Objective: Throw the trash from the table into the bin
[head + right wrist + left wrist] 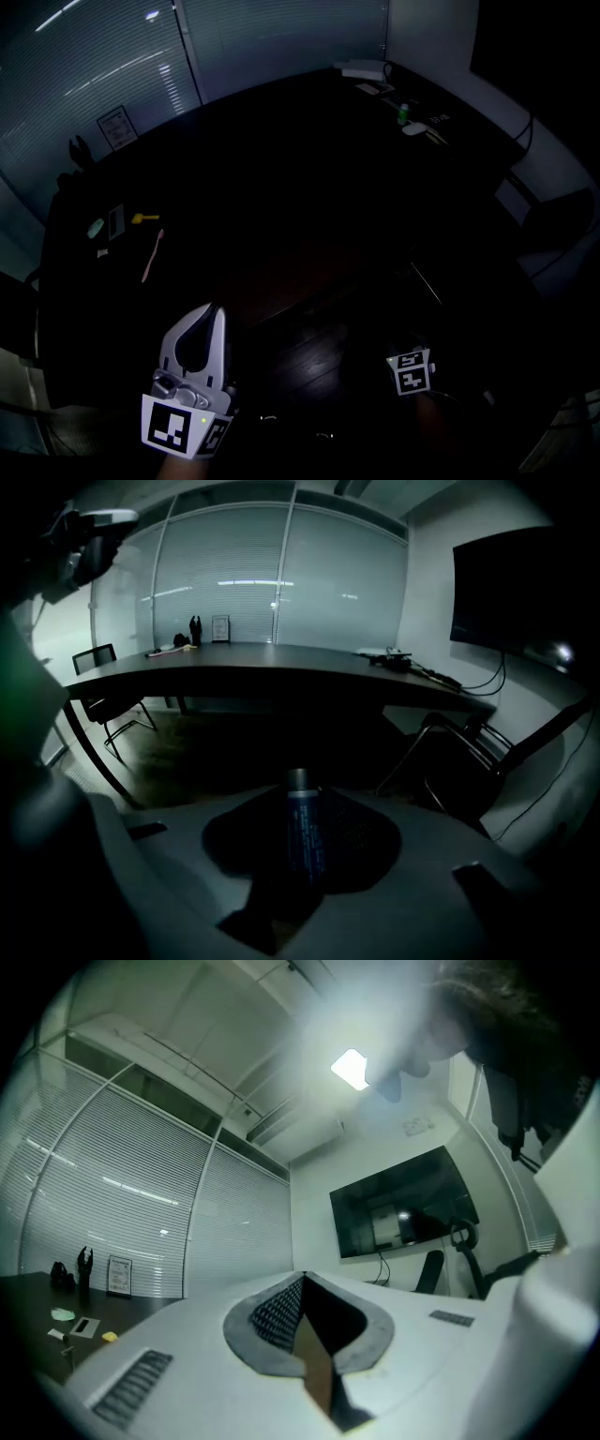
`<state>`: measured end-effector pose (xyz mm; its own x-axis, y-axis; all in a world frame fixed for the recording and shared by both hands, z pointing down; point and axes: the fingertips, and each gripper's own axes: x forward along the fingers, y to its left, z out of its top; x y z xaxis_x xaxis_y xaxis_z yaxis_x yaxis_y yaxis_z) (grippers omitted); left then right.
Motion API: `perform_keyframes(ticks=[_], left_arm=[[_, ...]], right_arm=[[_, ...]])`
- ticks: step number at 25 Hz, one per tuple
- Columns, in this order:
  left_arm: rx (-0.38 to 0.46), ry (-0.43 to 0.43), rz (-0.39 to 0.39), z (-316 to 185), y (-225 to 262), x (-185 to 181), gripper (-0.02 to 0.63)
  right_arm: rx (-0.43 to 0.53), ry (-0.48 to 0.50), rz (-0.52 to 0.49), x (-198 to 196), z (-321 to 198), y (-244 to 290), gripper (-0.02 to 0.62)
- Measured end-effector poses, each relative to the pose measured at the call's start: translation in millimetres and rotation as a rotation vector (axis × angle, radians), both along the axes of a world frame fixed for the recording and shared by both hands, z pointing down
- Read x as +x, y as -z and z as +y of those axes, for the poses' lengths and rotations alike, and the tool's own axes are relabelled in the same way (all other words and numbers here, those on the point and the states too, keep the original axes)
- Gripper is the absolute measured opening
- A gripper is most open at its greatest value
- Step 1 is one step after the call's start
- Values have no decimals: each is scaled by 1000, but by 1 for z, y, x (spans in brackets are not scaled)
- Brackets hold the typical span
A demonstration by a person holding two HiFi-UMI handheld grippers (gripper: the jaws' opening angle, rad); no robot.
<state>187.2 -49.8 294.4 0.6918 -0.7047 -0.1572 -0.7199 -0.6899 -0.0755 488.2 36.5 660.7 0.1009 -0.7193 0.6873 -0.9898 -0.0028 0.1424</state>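
Pretty dark room tbh. At the left end of the table (281, 187) a few small bits can be seen lying close together: a greenish scrap (96, 228), a yellow bit (141, 217) and a pink stick (153, 255). The left gripper (216, 311) is held in front of the table, jaws closed tip to tip, with nothing seen sticking out. Further right, down over the floor (300, 347), the right gripper (298, 782) is clamped on a dark tube (302, 841) with a blue label and grey cap, so that one's off the table.
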Motion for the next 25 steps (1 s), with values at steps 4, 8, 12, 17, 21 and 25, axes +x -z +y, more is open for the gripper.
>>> perform_keyframes(ticks=[4, 8, 12, 17, 21, 25], left_arm=[[19, -1, -3, -4, 2, 5, 0], [32, 11, 8, -12, 2, 7, 0], [43, 18, 9, -18, 4, 9, 0], [34, 24, 1, -21, -2, 11, 0], [41, 7, 4, -22, -5, 20, 0], [50, -15, 2, -20, -5, 30, 0]], right_arm=[[-65, -7, -17, 5, -2, -27, 106], [-75, -21, -21, 6, -4, -41, 106], [-73, -28, -25, 9, -9, -48, 106], [-73, -37, -26, 14, -14, -55, 107], [-77, -40, -33, 15, -16, -62, 107], [-99, -50, -59, 19, -13, -70, 107]])
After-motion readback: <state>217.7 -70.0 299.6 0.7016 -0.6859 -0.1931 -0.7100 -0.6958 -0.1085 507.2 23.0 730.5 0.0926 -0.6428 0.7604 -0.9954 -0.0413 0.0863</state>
